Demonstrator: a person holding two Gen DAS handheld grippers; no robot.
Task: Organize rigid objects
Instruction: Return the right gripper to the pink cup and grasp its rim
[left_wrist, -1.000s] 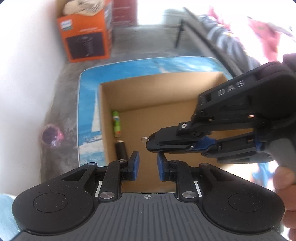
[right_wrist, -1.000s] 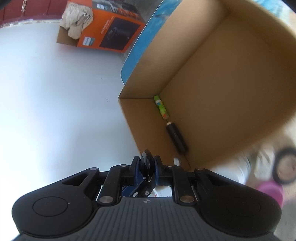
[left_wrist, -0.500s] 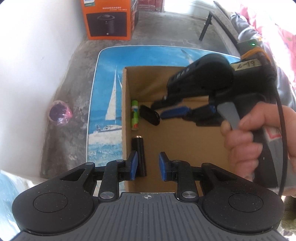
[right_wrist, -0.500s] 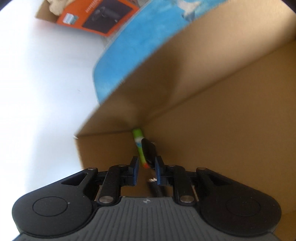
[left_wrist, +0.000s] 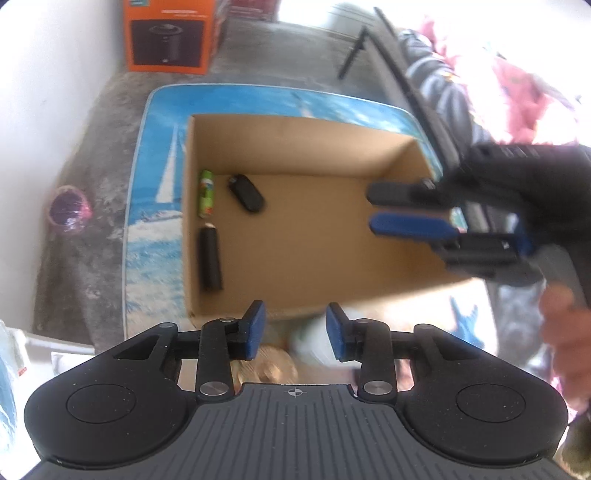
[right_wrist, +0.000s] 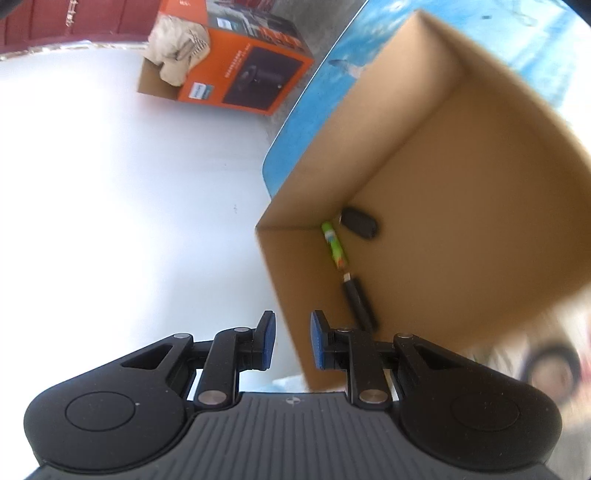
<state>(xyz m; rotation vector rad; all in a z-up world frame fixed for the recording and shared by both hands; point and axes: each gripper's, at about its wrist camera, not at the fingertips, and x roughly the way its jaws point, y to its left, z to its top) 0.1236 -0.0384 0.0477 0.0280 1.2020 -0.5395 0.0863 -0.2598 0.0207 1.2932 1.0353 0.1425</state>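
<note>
Fingers (right_wrist: 271, 339) of both grippers stand apart, empty; a black oval fob (left_wrist: 246, 192) lies in the cardboard box (left_wrist: 332, 147).

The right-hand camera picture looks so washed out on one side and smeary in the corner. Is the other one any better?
Right wrist view: the wall on the left is blown out to plain white, the lower right corner is smeared by motion blur, and the cardboard box bows from the fisheye lens. Left wrist view: glare whitens the upper right, the right gripper is blurred, but the black fob reads fairly clearly.
</note>
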